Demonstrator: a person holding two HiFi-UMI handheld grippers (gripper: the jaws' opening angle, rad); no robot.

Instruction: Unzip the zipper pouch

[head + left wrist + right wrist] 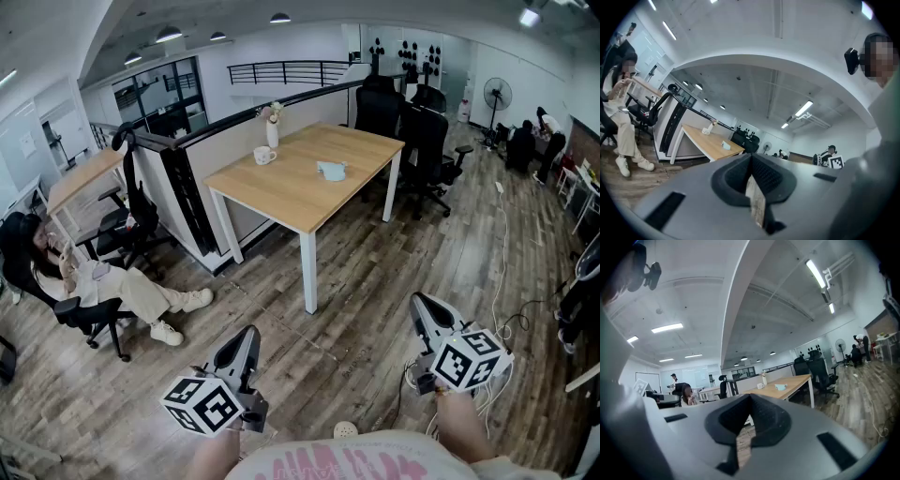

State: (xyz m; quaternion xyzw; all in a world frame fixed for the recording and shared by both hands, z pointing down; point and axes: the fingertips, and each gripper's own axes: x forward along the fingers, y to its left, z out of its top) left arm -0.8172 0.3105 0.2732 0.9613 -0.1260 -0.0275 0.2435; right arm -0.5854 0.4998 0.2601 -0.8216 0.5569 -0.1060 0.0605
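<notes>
A small light-blue zipper pouch (331, 170) lies on the wooden table (291, 192), far ahead of both grippers. It shows tiny in the left gripper view (725, 146) and in the right gripper view (781, 387). My left gripper (248, 330) hangs low over the wooden floor at the bottom left, its jaws closed together (751, 159) with nothing between them. At the bottom right, my right gripper (419, 300) is also held above the floor, its jaws meeting at the tips (750, 399) and holding nothing. Neither gripper is near the table.
A white cup (264, 156) and a vase with flowers (272, 127) stand on the table's far left. Black office chairs (424, 141) sit behind it. A person sits in a chair (94, 286) at the left. Cables (502, 272) run across the floor at the right.
</notes>
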